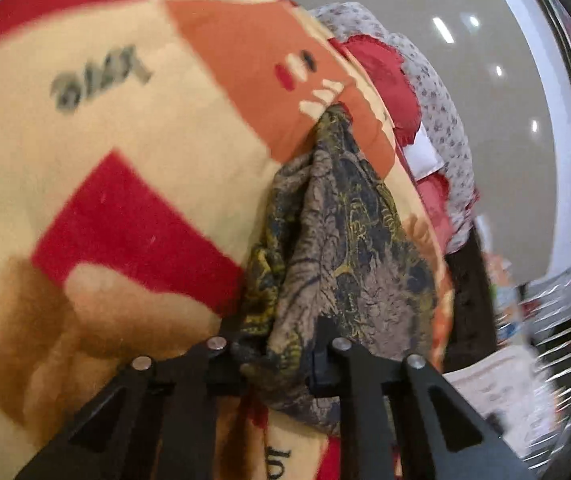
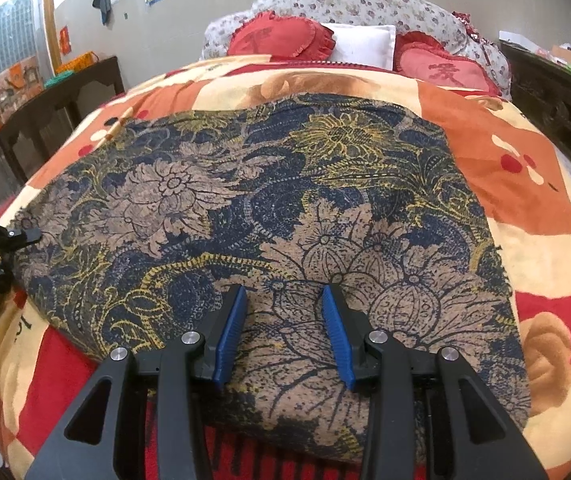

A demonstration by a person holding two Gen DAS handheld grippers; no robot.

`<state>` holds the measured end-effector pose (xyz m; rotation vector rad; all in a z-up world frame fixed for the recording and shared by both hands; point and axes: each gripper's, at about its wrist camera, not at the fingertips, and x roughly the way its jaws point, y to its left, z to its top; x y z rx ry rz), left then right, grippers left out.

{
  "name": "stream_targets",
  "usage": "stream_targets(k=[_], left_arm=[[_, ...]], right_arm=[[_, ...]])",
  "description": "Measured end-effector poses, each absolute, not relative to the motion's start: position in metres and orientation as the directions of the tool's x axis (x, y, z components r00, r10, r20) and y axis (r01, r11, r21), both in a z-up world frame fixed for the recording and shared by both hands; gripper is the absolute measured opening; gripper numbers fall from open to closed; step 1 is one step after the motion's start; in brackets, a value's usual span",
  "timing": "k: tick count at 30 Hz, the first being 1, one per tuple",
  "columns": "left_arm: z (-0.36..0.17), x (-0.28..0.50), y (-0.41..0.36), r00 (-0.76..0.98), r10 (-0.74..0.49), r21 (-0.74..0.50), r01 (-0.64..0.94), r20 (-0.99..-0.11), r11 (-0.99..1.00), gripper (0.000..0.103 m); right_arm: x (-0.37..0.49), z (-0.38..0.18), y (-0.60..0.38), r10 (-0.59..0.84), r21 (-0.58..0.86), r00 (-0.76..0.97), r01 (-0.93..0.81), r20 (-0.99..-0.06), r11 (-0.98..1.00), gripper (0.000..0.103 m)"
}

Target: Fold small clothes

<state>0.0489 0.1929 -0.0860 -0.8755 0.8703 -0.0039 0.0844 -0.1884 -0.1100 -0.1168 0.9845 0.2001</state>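
Note:
A dark blue, tan and yellow floral garment [image 2: 269, 216] lies spread flat on the bed's blanket [image 2: 525, 208]. My right gripper [image 2: 283, 336] is open, its blue pads [image 2: 231, 332] just above the garment's near edge, holding nothing. My left gripper [image 2: 25, 240] shows at the far left of the right wrist view, at the garment's left edge. In the left wrist view my left gripper [image 1: 285, 364] is shut on a bunched fold of the garment [image 1: 337, 248], which stretches away across the blanket [image 1: 105, 152].
Two red heart cushions [image 2: 285, 40] and a white pillow [image 2: 365, 46] lie at the bed's head against a floral headboard [image 2: 365, 4]. Dark wooden furniture stands on the left [image 2: 65, 96] and on the right [image 2: 557, 108].

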Motion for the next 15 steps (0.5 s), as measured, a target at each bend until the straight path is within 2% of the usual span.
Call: stream_targets(k=[2, 5, 7, 9, 11, 15], left_arm=[[-0.068, 0.043, 0.177, 0.689, -0.257, -0.581, -0.287, -0.677, 0.761, 0.017], [-0.04, 0.036, 0.143, 0.748, -0.165, -0.448, -0.191, -0.642, 0.873, 0.017], [-0.026, 0.036, 0.119, 0.771, -0.167, -0.39, -0.112, -0.614, 0.914, 0.017], [-0.017, 0.04, 0.097, 0.783, -0.2, -0.362, -0.034, -0.589, 0.932, 0.017], [-0.012, 0.042, 0.079, 0.79, -0.217, -0.323, 0.026, -0.574, 0.946, 0.017], [-0.009, 0.047, 0.063, 0.789, -0.24, -0.299, 0.075, -0.566, 0.951, 0.017]], right_arm=[[0.093, -0.096, -0.179, 0.091, -0.044, 0.522, -0.24, -0.848, 0.97, 0.041], [0.121, -0.057, -0.163, 0.164, 0.002, 0.546, -0.285, -0.822, 0.959, 0.041], [0.153, -0.038, -0.147, 0.281, 0.122, 0.499, -0.327, -0.82, 0.937, 0.041], [0.191, -0.03, -0.128, 0.436, 0.295, 0.392, -0.37, -0.81, 0.881, 0.041], [0.226, -0.031, -0.105, 0.535, 0.407, 0.286, -0.401, -0.795, 0.821, 0.041], [0.272, -0.039, -0.063, 0.592, 0.48, 0.177, -0.429, -0.786, 0.765, 0.042]])
